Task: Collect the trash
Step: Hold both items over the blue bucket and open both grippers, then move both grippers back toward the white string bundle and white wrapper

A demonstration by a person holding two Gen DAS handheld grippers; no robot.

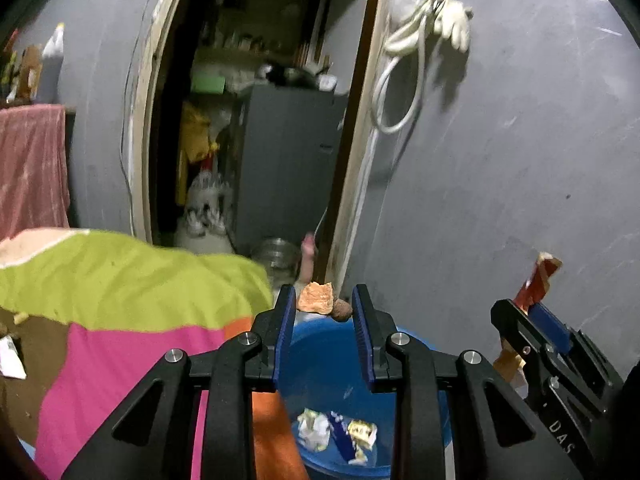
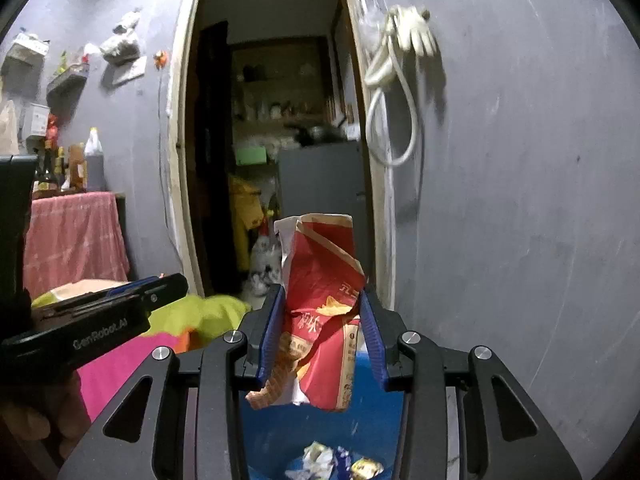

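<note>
Above the round blue plastic bin (image 1: pixel 320 364), the left gripper (image 1: pixel 323 312) is pinching an orange food scrap (image 1: pixel 316 298), while the right gripper (image 2: pixel 322 332) is clamping a crumpled red paper packet (image 2: pixel 320 312). Both pieces are hanging over the bin's open mouth, so the drop-off step appears to be in hand; next, the jaws likely need opening.

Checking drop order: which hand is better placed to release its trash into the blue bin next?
Probably left: its tool holds an orange scrap over the blue bin. The right tool's red packet hangs nearer the rim.

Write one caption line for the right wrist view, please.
Right gripper holds a crumpled red snack bag above a blue bin.
</note>
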